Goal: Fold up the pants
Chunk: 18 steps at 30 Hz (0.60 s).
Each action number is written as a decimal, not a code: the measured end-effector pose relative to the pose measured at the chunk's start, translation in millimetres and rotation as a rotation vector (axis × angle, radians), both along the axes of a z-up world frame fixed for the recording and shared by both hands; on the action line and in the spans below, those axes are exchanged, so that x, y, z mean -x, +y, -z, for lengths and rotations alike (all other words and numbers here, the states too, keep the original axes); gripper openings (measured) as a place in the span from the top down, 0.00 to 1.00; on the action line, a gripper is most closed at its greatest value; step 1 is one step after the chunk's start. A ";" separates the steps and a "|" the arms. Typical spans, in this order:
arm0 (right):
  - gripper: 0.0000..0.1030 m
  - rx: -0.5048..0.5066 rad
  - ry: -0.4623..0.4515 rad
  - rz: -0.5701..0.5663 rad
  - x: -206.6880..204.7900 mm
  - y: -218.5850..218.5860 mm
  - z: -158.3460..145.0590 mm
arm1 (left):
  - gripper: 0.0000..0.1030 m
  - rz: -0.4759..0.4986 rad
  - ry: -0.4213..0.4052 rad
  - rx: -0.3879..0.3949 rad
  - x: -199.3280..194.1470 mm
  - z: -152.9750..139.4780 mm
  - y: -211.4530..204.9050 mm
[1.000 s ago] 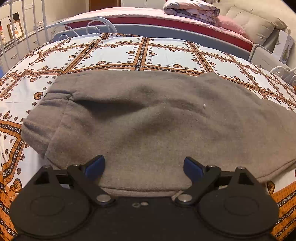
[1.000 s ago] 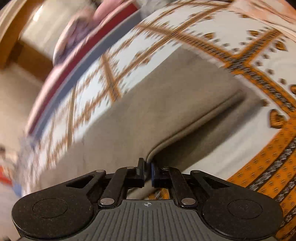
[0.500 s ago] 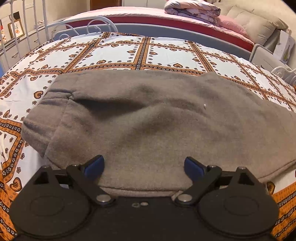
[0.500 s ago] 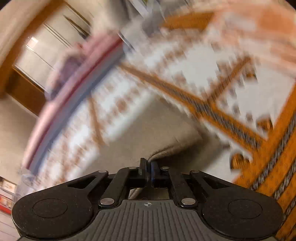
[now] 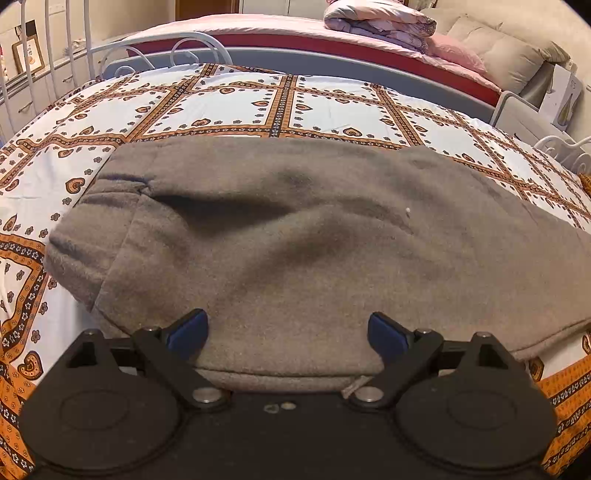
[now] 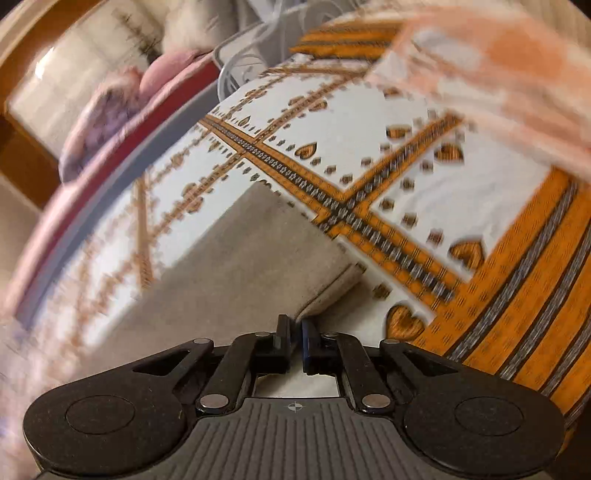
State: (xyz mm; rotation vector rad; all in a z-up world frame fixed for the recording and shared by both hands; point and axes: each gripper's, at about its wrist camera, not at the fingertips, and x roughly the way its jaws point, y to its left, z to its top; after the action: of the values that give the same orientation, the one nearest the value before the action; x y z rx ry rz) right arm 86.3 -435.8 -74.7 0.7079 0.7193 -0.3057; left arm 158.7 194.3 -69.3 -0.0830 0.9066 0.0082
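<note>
Grey fleece pants [image 5: 295, 240] lie folded lengthwise across the patterned bedspread [image 5: 229, 103], waistband at the left. My left gripper [image 5: 288, 332] is open and empty, its blue-padded fingers spread over the near edge of the pants. In the right wrist view the pants [image 6: 229, 273] run away to the left, and my right gripper [image 6: 294, 332] is shut on the cuff end of the pants leg, holding it lifted above the bedspread [image 6: 406, 177]. That view is tilted and blurred.
A white metal bed rail [image 5: 159, 48] stands at the far left. Behind is a second bed with a folded quilt [image 5: 380, 18] and pillows [image 5: 509, 62]. The bedspread's orange border [image 6: 517, 302] lies to the right of the cuff.
My right gripper has swung with the cuff held in it, so its view has rotated across the bedspread. My left gripper and the pants in front of it have stayed still.
</note>
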 end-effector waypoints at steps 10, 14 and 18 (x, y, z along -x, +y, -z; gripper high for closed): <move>0.94 -0.037 -0.008 0.024 0.8 -6.4 10.9 | 0.15 0.002 -0.011 0.005 3.3 -1.5 1.3; 0.82 0.047 -0.095 0.087 25.9 1.6 -22.2 | 0.15 -0.055 -0.094 -0.051 13.9 -16.9 7.6; 0.77 0.111 -0.249 -0.043 33.2 32.0 -53.3 | 0.18 -0.279 -0.215 -0.037 39.2 -39.0 44.9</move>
State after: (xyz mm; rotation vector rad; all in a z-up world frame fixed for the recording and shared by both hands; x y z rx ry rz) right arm 53.1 -403.8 -21.4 0.6117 0.4764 -0.2120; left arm 119.5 239.2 -30.3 -0.1719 0.6742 0.2707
